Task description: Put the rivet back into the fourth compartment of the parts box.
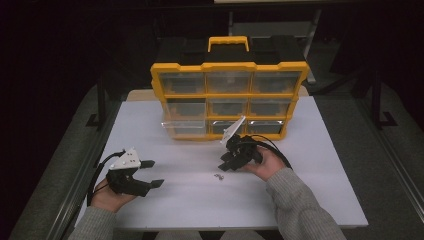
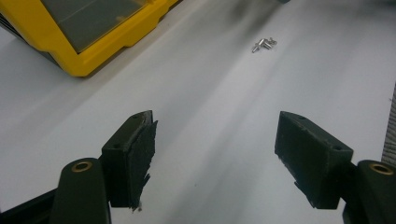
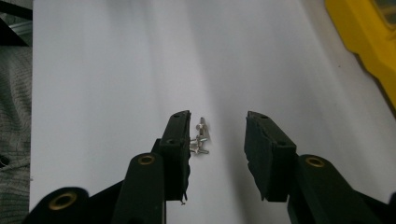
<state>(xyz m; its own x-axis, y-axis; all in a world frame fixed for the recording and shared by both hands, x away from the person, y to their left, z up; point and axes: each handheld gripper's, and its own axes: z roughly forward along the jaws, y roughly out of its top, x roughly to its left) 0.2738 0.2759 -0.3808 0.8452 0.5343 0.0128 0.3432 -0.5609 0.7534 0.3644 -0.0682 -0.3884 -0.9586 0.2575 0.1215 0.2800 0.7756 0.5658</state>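
A small heap of silver screws (image 1: 218,176) lies on the white table (image 1: 310,195), in front of the yellow and black drawer organizer (image 1: 230,95). My right gripper (image 1: 223,165) points down at the heap, its jaws apart. In the right gripper view the screws (image 3: 200,140) sit between the jaws of the right gripper (image 3: 217,135), close beside the left pad, and the pads do not press on them. My left gripper (image 1: 154,173) rests at the near left, open and empty. In the left gripper view, the screws (image 2: 264,44) lie far ahead of its wide jaws (image 2: 215,144).
The organizer (image 2: 93,42) stands at the back of the table with rows of clear drawers. Its bottom-left drawer (image 1: 177,129) sticks out a little. Its yellow corner (image 3: 364,51) lies to the right of the right gripper. Bare table stretches between the two hands.
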